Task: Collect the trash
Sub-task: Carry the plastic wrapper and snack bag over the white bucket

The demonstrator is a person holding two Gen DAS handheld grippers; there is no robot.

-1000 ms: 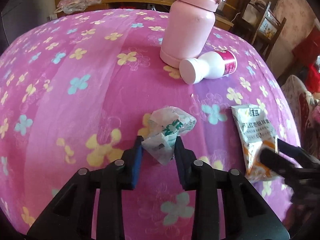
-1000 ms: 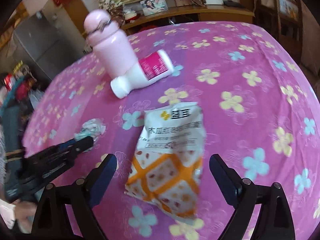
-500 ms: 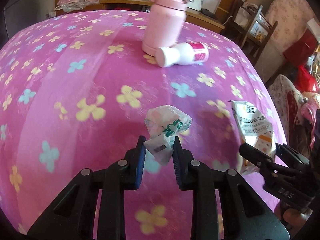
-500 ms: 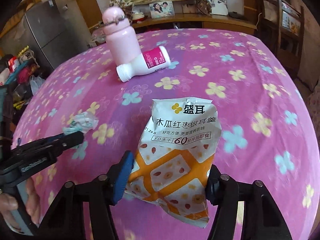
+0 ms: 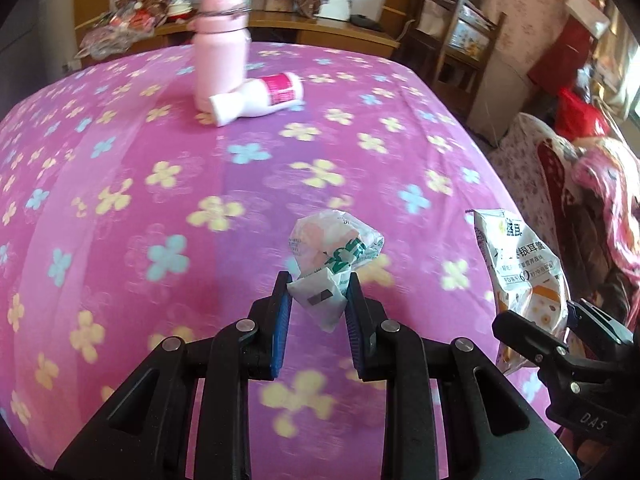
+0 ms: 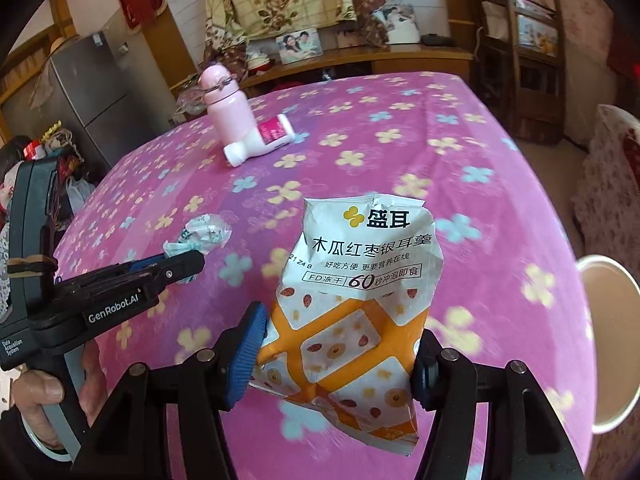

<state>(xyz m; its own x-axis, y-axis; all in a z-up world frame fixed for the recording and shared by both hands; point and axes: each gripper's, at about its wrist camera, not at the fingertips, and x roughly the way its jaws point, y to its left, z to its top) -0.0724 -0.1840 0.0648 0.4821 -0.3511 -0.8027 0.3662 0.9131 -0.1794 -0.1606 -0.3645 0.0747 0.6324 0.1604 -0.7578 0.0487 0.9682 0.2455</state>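
Observation:
My left gripper (image 5: 318, 294) is shut on a crumpled white-and-green wrapper (image 5: 334, 250) and holds it above the pink flowered tablecloth (image 5: 160, 200). The wrapper also shows in the right wrist view (image 6: 202, 234). My right gripper (image 6: 340, 348) is shut on a white-and-orange snack packet (image 6: 356, 304), lifted off the cloth; the packet also shows in the left wrist view (image 5: 520, 272). The left gripper (image 6: 176, 268) is visible at the left of the right wrist view.
A pink flask (image 5: 220, 52) stands at the far side of the table, with a white bottle with a red label (image 5: 260, 98) lying against it. A white paper cup (image 6: 610, 344) sits at the right table edge. Chairs and a wooden sideboard (image 5: 320, 32) surround the table.
Both grippers have lifted and pulled back from the table with their items. The right gripper closed on the snack packet, which was lying flat a second ago.

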